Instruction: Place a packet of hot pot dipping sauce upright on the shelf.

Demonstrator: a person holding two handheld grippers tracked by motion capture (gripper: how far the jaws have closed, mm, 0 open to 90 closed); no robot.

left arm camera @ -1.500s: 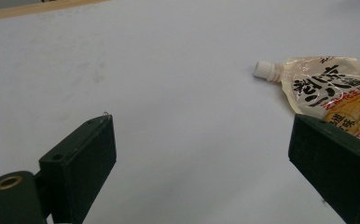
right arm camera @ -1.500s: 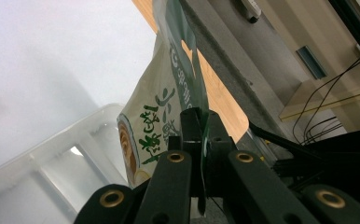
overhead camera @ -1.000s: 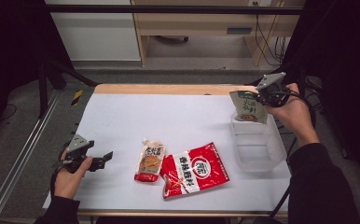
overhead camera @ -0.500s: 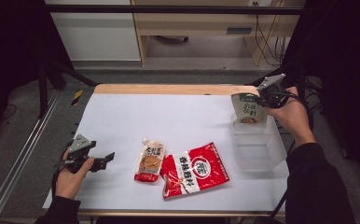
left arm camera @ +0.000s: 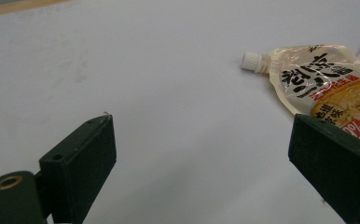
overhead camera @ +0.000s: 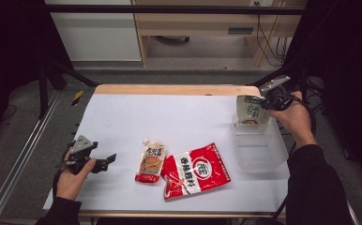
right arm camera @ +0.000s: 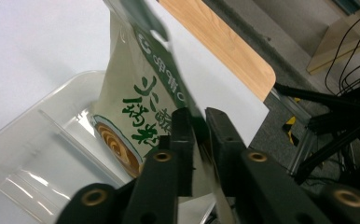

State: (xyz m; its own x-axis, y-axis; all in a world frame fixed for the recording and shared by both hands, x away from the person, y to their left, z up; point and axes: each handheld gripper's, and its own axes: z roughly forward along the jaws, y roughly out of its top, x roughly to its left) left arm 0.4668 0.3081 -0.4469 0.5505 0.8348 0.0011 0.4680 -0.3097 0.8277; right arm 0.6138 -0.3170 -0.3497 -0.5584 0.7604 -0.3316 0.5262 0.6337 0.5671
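Hanging from the right tongs (overhead camera: 265,101), the green-printed pouch (overhead camera: 250,110) dipped its lower end into the clear plastic bin (overhead camera: 260,149) at the desk's (overhead camera: 179,117) right edge (jaws just easing apart, pouch edge between them). Left tongs (overhead camera: 109,159) gaped wide, holding nothing.

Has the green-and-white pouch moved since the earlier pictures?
Yes. The pouch, between the right gripper jaws, which have just been opening, has come down: its bottom now sits inside the clear bin.
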